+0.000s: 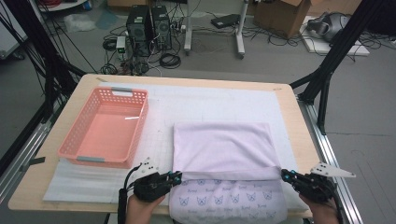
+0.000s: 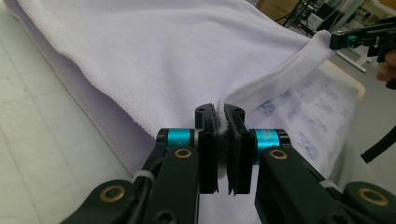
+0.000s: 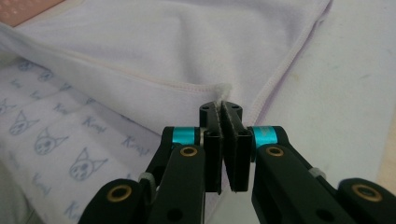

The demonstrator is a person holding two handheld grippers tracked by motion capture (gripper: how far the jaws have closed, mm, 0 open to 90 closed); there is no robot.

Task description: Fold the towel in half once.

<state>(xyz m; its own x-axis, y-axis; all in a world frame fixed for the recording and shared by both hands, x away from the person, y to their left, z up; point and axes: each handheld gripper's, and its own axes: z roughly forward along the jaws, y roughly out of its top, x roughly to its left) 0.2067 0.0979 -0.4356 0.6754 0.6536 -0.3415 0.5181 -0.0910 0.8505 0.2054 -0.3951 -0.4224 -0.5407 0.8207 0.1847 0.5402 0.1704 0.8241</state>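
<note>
Towel [image 1: 222,142] lay on the tabletop [image 1: 299,130], half folded. Left tool [image 1: 176,177] and right tool [image 1: 285,174] each pinched a corner of its folded edge, jaws closed tight, so the fold stayed straight.

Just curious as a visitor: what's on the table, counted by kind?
Towel: 1, lilac, with a cat-print side
Basket: 1, pink
Mat: 1, white
Grippers: 2, left and right, each shut on a towel corner
Total: 5
</note>
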